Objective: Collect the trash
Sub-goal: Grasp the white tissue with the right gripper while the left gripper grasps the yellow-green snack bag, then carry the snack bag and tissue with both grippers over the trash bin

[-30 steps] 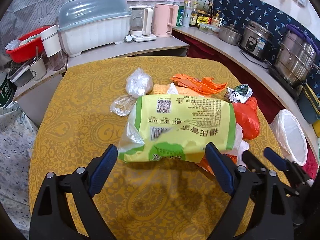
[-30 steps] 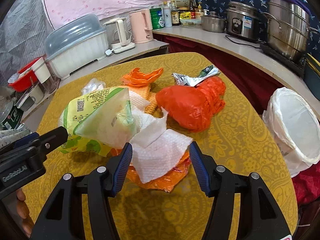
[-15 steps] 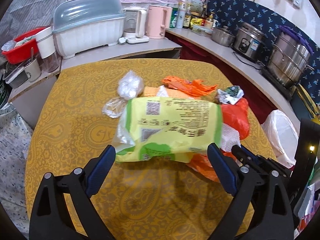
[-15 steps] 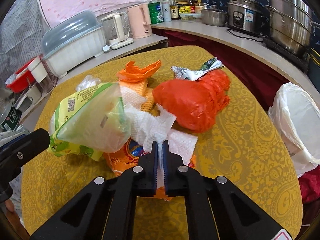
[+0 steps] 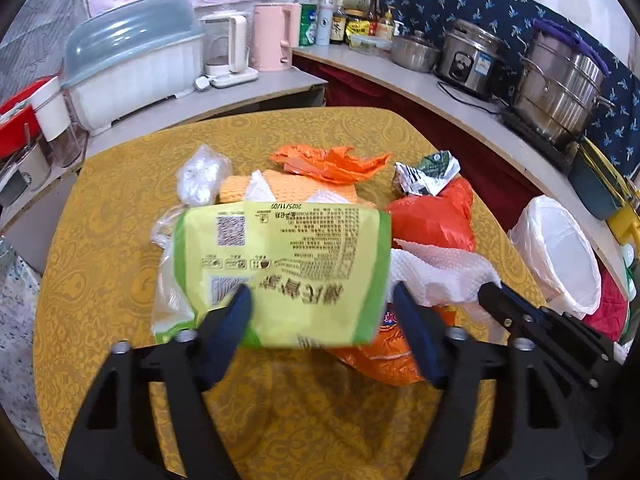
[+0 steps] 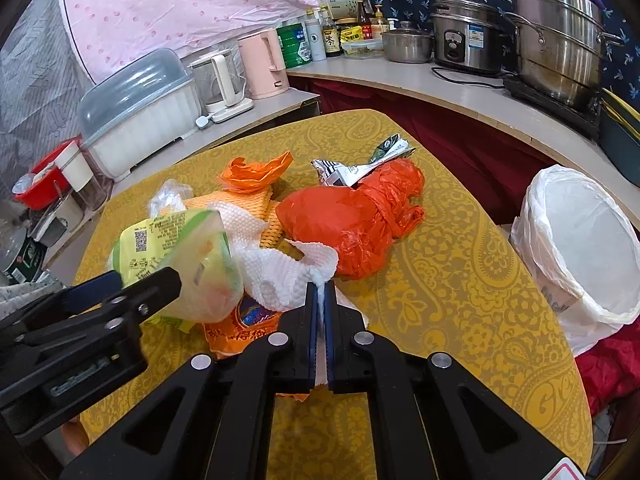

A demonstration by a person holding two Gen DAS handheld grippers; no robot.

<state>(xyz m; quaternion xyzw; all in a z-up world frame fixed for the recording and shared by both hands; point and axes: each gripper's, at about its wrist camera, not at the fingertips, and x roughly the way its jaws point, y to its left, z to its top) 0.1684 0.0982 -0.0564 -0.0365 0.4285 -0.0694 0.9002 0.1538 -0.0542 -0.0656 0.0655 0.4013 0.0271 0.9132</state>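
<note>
Kitchen counter | yellow table | left tool closing around bag | right tool pinching towel

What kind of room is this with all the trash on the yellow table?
It looks like a home kitchen. A rice cooker and a big steel steamer pot stand on the counter, beside sauce bottles and a pink kettle. A covered dish rack stands nearby.

Home kitchen, rice cooker, kettle
</note>
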